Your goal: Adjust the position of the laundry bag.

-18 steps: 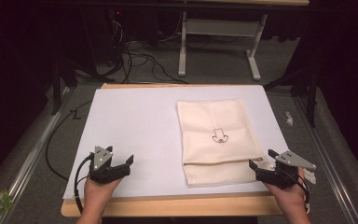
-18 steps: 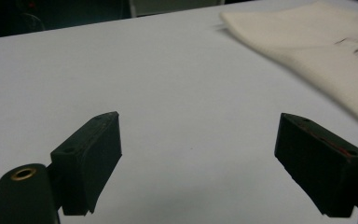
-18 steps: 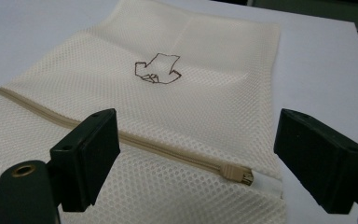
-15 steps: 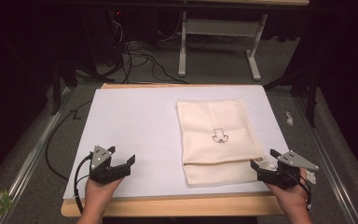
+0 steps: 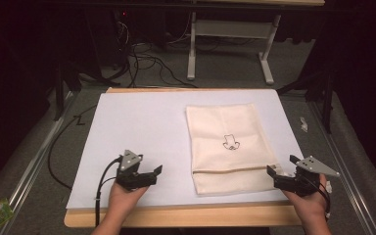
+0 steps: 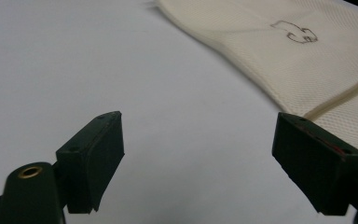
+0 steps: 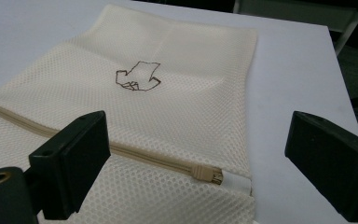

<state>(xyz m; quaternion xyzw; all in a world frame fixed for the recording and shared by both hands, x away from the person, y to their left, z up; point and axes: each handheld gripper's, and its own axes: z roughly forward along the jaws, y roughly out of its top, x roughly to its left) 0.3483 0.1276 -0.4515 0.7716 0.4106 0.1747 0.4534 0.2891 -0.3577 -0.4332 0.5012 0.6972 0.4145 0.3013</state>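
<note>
Lying flat on the white sheet (image 5: pixel 142 127) covering the wooden table (image 5: pixel 186 216): a cream mesh bag (image 5: pixel 227 147), rectangular, honeycomb weave, zipper (image 7: pixel 135 156) across its near end, small dark outline motif (image 7: pixel 137 77). Left claw (image 5: pixel 152 172) and right claw (image 5: pixel 274 172) both gape wide, empty, flanking the bag's near corners.

1. The left gripper (image 6: pixel 200 154) has its two black jaws spread wide apart, with nothing between them.
2. Below the jaws lies a bare white sheet (image 6: pixel 98 65).
3. A cream mesh bag (image 6: pixel 307 70) lies flat at the upper right, its edge just beside the right-hand jaw.
4. A small dark outline drawing (image 6: pixel 294 31) marks the bag; its shape is too blurred to tell.
</note>
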